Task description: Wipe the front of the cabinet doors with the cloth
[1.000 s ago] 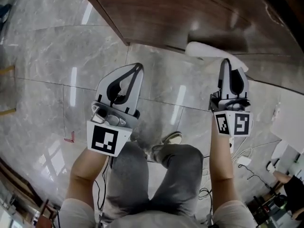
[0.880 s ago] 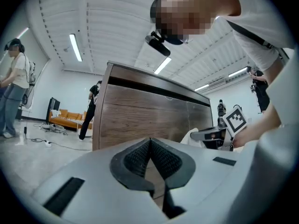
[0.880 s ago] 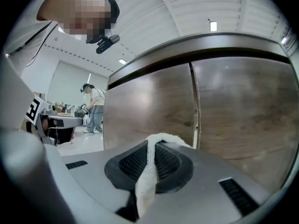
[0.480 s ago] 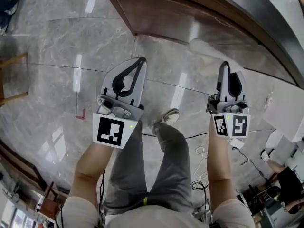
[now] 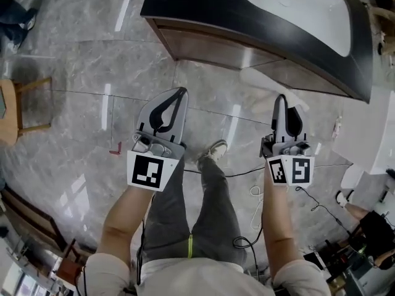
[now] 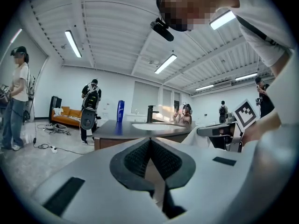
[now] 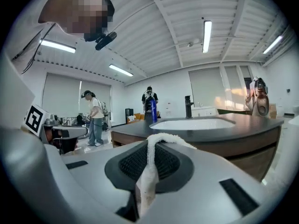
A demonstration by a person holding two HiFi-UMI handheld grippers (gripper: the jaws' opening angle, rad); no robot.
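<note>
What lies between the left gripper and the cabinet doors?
Only bare marble floor, as the head view shows. The left gripper, shut and empty, hangs short of the cabinet doors; the cloth is in the right gripper.

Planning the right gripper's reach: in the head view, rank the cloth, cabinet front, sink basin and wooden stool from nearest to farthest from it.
1. cloth, clamped in the right gripper.
2. cabinet front, just ahead.
3. sink basin, beyond, on the cabinet top.
4. wooden stool, far left on the floor.
</note>
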